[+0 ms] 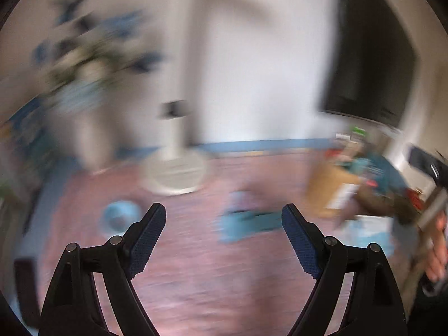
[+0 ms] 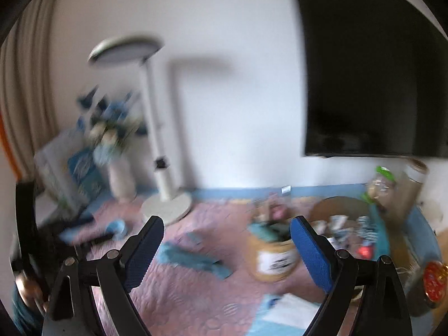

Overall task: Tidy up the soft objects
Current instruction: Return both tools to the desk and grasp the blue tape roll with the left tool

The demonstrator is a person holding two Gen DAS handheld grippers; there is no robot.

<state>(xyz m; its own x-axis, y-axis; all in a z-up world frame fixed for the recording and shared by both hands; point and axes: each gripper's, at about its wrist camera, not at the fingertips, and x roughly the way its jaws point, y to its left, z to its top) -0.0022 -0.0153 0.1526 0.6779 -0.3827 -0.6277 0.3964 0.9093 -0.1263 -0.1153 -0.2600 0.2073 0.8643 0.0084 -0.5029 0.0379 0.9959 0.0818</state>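
Both views are blurred by motion. A teal soft cloth [image 1: 249, 224] lies flat on the pink quilted mat [image 1: 196, 274]; it also shows in the right wrist view [image 2: 193, 260]. A tan box with a white label [image 2: 273, 260], stuffed with soft items, stands on the mat to the cloth's right; it shows in the left wrist view [image 1: 333, 190] too. My left gripper [image 1: 224, 215] is open and empty, held above the mat short of the cloth. My right gripper [image 2: 226, 228] is open and empty, high above the mat.
A white floor lamp [image 2: 165, 204] stands at the back of the mat. A small light-blue bowl [image 1: 120, 215] sits at the left. A vase with blue flowers [image 2: 117, 151] stands at the far left. A black TV [image 2: 372, 84] hangs at the right above cluttered items.
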